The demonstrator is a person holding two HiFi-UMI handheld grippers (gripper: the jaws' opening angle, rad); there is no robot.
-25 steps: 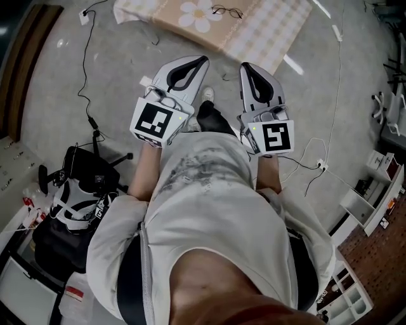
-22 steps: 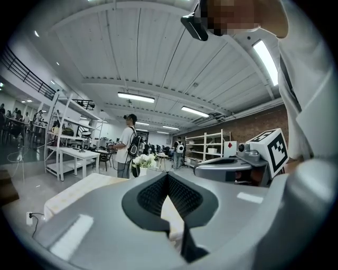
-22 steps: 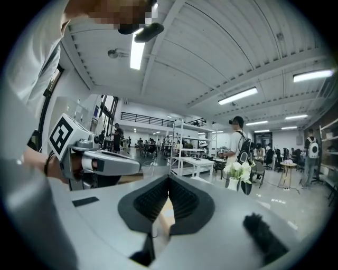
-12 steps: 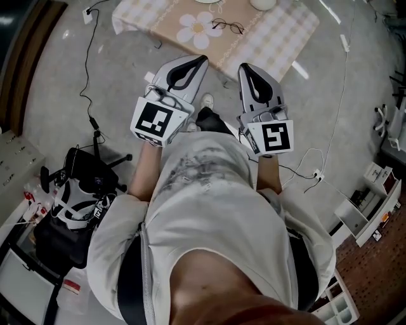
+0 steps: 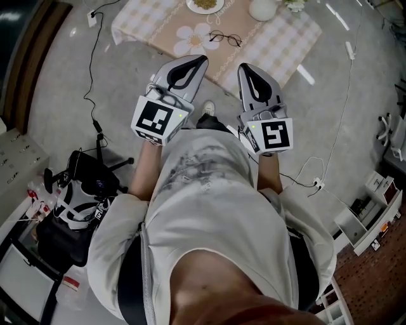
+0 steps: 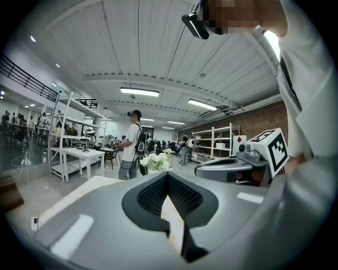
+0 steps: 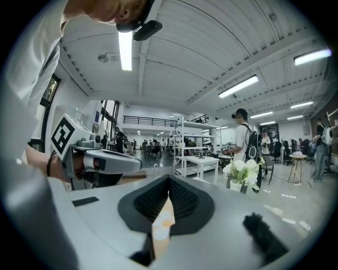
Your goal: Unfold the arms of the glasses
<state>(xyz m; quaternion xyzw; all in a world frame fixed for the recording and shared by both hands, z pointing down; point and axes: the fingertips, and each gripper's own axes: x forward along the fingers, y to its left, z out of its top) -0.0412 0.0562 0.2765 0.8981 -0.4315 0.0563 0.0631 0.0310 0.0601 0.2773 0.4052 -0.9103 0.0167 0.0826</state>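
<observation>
The thin wire-framed glasses (image 5: 225,38) lie on a table (image 5: 279,44) with a checked cloth and a daisy print, at the top of the head view. Whether their arms are folded is too small to tell. Both grippers are held side by side in front of the person's chest, short of the table's near edge. My left gripper (image 5: 203,59) (image 6: 167,176) has its jaws closed together with nothing between them. My right gripper (image 5: 243,66) (image 7: 169,179) is shut and empty too. Each gripper view shows the other gripper beside it.
A plate (image 5: 204,5) and a white vase (image 5: 263,9) with flowers (image 7: 240,171) stand on the table beyond the glasses. Cables (image 5: 89,70) trail over the floor, black gear on a stand (image 5: 76,197) sits at left, white shelves (image 5: 368,219) at right. A person with a backpack (image 6: 131,142) stands farther off.
The table and the glasses have slid down the head view, nearer to me. Both grippers keep their place in front of the body, still shut.
</observation>
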